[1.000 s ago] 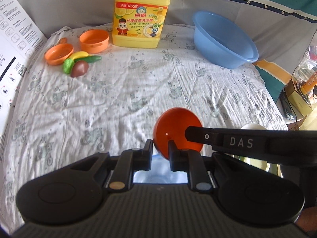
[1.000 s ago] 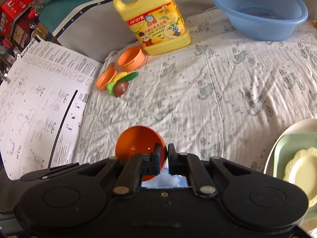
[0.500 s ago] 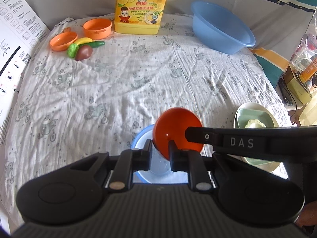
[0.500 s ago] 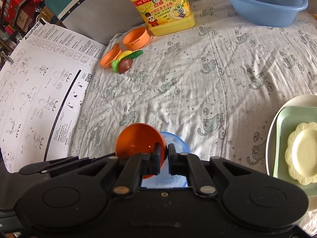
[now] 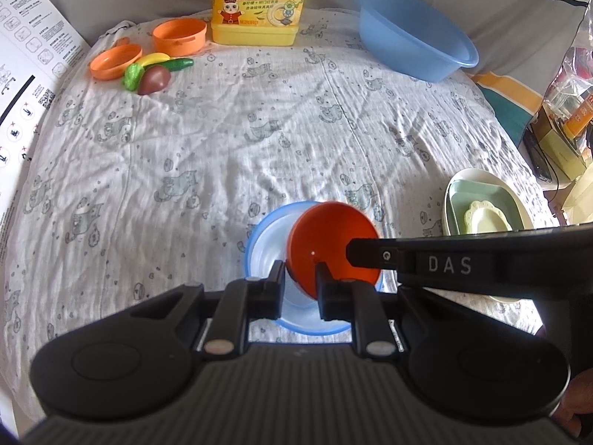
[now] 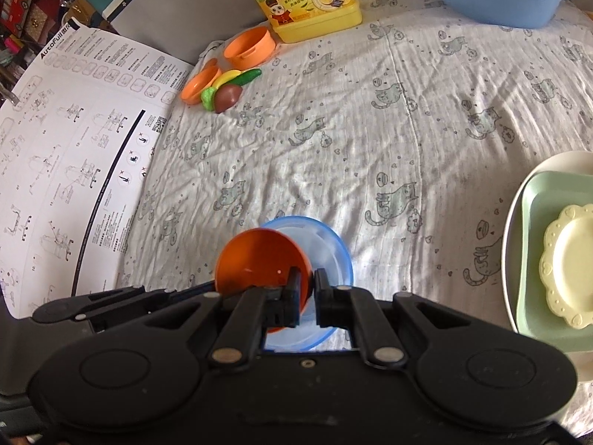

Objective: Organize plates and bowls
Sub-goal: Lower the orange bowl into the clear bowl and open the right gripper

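Both claws clamped on orange bowl point(image 5: 326, 244) rim, left claw point(image 5: 300, 274) and right claw point(image 6: 307, 283) on opposite sides; bowl tilted above blue-rimmed bowl point(image 5: 263, 237) on bed sheet point(image 5: 222, 148)

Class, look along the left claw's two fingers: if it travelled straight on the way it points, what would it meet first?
The left claw already grips the orange bowl by its rim. Beyond it, probably the blue-rimmed bowl underneath, then the printed cloth; depth is uncertain.
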Tool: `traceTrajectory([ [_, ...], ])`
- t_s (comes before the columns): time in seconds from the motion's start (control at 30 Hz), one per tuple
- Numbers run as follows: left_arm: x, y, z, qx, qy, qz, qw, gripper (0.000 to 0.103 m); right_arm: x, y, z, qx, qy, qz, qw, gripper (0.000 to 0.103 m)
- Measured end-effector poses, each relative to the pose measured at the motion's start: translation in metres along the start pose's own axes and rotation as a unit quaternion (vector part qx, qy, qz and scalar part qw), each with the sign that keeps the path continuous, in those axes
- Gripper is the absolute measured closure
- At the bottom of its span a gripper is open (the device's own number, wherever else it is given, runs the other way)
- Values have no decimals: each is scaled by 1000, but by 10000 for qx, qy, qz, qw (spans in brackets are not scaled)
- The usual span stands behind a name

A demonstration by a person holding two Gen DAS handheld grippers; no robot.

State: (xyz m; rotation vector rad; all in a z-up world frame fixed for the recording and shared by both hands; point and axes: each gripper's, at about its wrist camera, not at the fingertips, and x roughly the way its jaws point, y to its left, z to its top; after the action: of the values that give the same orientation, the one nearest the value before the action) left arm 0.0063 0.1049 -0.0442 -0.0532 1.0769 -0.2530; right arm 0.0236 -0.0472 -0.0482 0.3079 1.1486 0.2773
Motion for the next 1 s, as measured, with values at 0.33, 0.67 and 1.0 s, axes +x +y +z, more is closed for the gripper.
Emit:
traceTrajectory([
  [0.33, 1, 4, 1, -5, -93, 120, 9999, 66, 2, 0, 3, -34, -23, 17, 10000, 71],
  [0.67, -21, 21, -2, -275, -661, 389, 9967, 6, -18, -15, 4, 3, -428, -111, 9990, 13],
  [1.0, -13, 27, -19, -381, -660, 353, 9965, 1, -19, -27, -11, 87, -437, -293, 9986, 2],
])
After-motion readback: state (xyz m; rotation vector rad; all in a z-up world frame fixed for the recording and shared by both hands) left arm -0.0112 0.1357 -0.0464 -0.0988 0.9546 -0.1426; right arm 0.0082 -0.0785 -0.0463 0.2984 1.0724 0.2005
